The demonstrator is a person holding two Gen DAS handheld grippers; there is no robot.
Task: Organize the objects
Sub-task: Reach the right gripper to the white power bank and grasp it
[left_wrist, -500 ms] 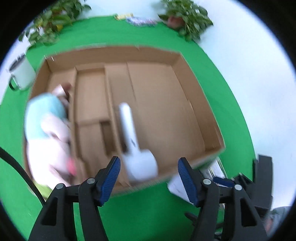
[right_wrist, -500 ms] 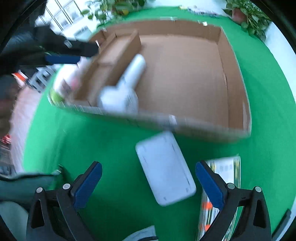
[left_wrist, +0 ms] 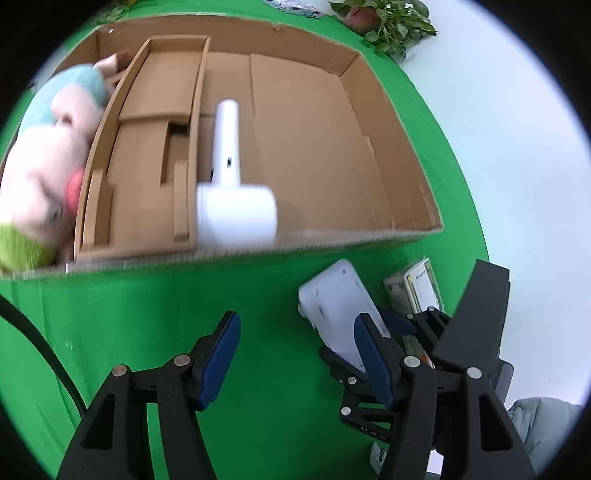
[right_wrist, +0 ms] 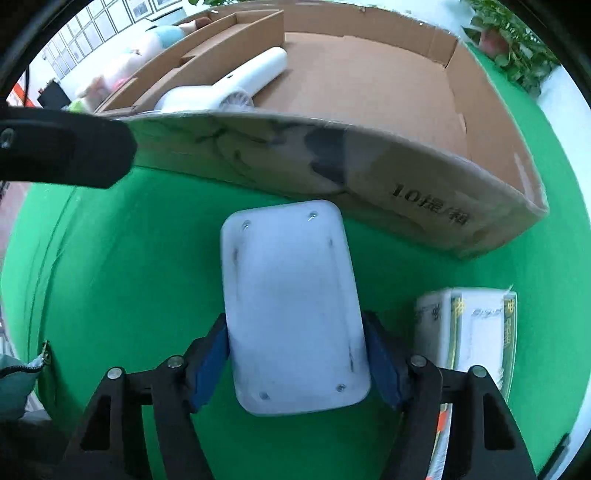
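A white flat rounded box [right_wrist: 293,306] lies on the green cloth in front of the cardboard box [right_wrist: 424,192]. My right gripper [right_wrist: 295,354] has its blue pads against both long sides of the white box, shut on it; it also shows in the left wrist view [left_wrist: 340,314]. My left gripper [left_wrist: 295,354] is open and empty over the cloth, just left of it. A white hair dryer [left_wrist: 232,184] lies inside the cardboard box [left_wrist: 332,236] beside a divider. A plush toy [left_wrist: 44,162] fills the left compartment.
A white and green printed packet [right_wrist: 469,332] lies on the cloth right of the white box, also visible in the left wrist view [left_wrist: 413,288]. Potted plants [left_wrist: 388,22] stand behind the box. A black cable [left_wrist: 44,350] crosses the left.
My right gripper moved forward and closed on the white flat box. My left gripper pulled back from the cardboard box toward the cloth in front of it.
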